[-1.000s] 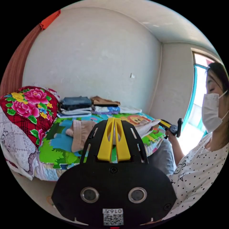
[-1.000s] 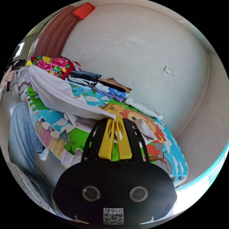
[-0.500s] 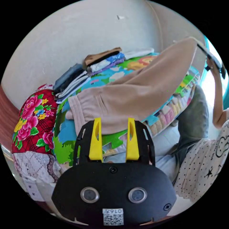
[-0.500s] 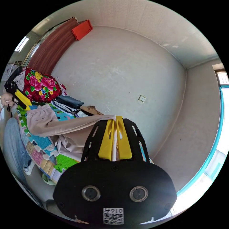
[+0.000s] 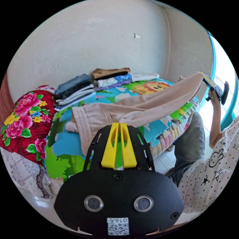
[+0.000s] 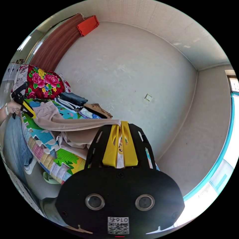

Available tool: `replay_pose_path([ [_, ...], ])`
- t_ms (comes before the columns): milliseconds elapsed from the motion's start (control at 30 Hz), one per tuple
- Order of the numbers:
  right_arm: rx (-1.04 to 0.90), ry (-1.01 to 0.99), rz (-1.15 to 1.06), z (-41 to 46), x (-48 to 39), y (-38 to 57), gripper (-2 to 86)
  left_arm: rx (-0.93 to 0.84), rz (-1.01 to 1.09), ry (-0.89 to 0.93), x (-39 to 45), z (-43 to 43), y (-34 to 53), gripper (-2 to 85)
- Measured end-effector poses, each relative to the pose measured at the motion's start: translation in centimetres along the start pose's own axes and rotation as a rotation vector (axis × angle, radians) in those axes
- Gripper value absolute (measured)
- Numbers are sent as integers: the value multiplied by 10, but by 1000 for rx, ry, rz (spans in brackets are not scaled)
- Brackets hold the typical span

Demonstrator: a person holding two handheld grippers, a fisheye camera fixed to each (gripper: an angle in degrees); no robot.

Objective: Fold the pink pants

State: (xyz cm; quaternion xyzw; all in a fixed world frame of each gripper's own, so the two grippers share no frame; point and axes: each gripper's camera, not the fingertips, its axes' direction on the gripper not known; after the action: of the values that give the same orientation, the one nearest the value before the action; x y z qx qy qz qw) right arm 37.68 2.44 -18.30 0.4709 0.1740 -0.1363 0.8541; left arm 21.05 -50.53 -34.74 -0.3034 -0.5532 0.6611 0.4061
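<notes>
Both tongs, left [image 5: 119, 123] and right [image 6: 121, 123], pinch the pink pants [image 5: 139, 109] stretched above the bed [image 5: 62, 147]; a weak pinch could drop them.

Pink pants [image 5: 139, 107] soft matt cloth; play mat [image 5: 64, 149] smooth, foam-like; wall [image 6: 129, 69] matt plaster.

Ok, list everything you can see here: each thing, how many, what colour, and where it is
pink pants: one, pale pink, stretched over the play mat between both claws
play mat: one, bright cartoon print, covering the bed
folded clothes: two stacks plus a white piece, mixed colours, against the wall
floral pillow: one, red with pink flowers, at the bed's end
curtain: one, brown, by the pillow end
person: one, dotted white top, beside the bed
left claw: yellow, shut on the waist end
right claw: yellow, shut on the leg end
</notes>
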Motion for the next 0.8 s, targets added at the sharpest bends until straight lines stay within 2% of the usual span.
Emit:
replay_pose_path([
  [33,1,-5,2,5,1,1,-1,54,-5,-59,-3,-20,-11,-9],
  [133,29,-77,-14,44,4,-7,-1,69,29,-226,-18,-43,-72,-8],
  [200,52,-172,-67,105,5,-46,2,26,53,-304,-33,-40,-131,-7],
  [267,19,-201,-90,167,3,-88,8,80,25,-392,-49,-41,-189,-4],
  [367,-89,-151,-61,276,-8,-141,34,117,-131,-423,-76,-38,-251,13],
  [400,-134,-133,-17,306,-9,-147,73,103,-211,-410,-83,-36,-261,28],
  [467,-187,-131,1,332,-12,-146,113,126,-250,-410,-84,-33,-260,48],
  [567,-145,-139,-14,336,-18,-114,134,97,-212,-436,-79,-12,-235,66],
  [633,-135,-148,-58,336,-24,-82,143,-32,-154,-392,-76,24,-206,74],
  [800,-312,-261,-263,355,-39,44,189,-270,-57,-174,-66,105,-131,89],
])
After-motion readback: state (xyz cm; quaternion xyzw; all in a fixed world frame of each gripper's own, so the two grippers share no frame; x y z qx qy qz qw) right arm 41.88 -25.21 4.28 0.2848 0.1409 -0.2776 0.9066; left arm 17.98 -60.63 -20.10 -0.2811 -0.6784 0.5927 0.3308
